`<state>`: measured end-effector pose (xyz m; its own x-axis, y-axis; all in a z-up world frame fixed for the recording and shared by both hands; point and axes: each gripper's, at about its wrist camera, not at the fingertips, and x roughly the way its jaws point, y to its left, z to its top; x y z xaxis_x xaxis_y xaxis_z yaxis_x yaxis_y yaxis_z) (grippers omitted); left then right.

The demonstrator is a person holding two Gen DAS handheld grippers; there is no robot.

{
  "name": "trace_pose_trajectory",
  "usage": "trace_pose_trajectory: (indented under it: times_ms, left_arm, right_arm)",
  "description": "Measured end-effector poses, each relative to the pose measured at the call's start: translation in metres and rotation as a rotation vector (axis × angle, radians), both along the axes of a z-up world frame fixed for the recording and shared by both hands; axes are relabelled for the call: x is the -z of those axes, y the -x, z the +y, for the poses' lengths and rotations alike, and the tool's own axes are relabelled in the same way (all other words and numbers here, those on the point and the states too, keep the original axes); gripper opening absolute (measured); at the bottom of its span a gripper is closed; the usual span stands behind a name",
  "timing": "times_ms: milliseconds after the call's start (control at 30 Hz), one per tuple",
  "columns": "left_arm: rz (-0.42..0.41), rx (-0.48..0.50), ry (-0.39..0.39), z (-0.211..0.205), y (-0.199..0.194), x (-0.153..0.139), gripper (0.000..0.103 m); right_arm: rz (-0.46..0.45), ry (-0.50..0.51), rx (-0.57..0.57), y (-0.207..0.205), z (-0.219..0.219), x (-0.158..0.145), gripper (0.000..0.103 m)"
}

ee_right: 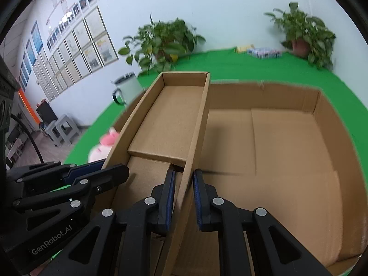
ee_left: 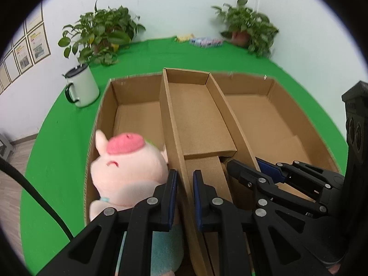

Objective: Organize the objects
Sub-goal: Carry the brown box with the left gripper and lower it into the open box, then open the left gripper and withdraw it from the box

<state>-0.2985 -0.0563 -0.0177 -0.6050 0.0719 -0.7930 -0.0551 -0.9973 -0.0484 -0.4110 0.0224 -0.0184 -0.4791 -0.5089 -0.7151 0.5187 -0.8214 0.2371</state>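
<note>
Clamping both grippers, left [ee_left: 185,195] and right [ee_right: 184,195], shut on opposite walls of the insert [ee_right: 168,115] to lower it level into the box [ee_right: 340,138], beside the pig [ee_left: 128,168]

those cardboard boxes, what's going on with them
A person is working two handheld grippers on a narrow cardboard box that sits inside a big cardboard box. The left gripper is shut on its left wall, the right gripper on its right wall. A pink plush pig lies in the space to the left.

R fingers [ee_right: 182,197] pinching inner box [ee_right: 170,119] wall
</note>
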Motion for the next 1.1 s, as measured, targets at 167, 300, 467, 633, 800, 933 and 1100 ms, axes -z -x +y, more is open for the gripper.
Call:
trace_pose_trajectory:
  times_ms: [167, 300, 467, 633, 800, 933, 1100]
  left_arm:
    - [-0.041, -0.006, 0.018, 0.004, 0.009, 0.013, 0.012]
    - [-0.061, -0.003, 0.002, 0.004, 0.013, 0.018, 0.016]
    - [-0.055, -0.001, -0.046, -0.003, -0.001, 0.005, 0.016]
    - [-0.008, -0.016, -0.064, -0.015, -0.029, -0.014, 0.016]
    - [0.050, -0.047, -0.069, -0.026, -0.058, -0.028, 0.016]
    - [0.078, -0.051, -0.090, -0.031, -0.074, -0.033, 0.016]
    - [0.141, -0.047, -0.075, -0.027, -0.100, -0.040, 0.022]
  right_arm:
    - [-0.070, -0.012, 0.011, 0.015, -0.009, 0.033, 0.013]
    - [-0.090, -0.033, 0.014, 0.021, -0.011, 0.048, 0.012]
    - [-0.063, -0.120, 0.021, 0.018, -0.018, 0.053, 0.011]
    - [-0.055, -0.158, 0.004, 0.020, -0.034, 0.052, 0.011]
    - [-0.040, -0.194, -0.036, 0.004, -0.051, 0.051, 0.014]
    - [-0.024, -0.199, -0.069, -0.007, -0.057, 0.051, 0.021]
    - [0.046, -0.088, -0.029, -0.029, -0.029, 0.023, 0.062]
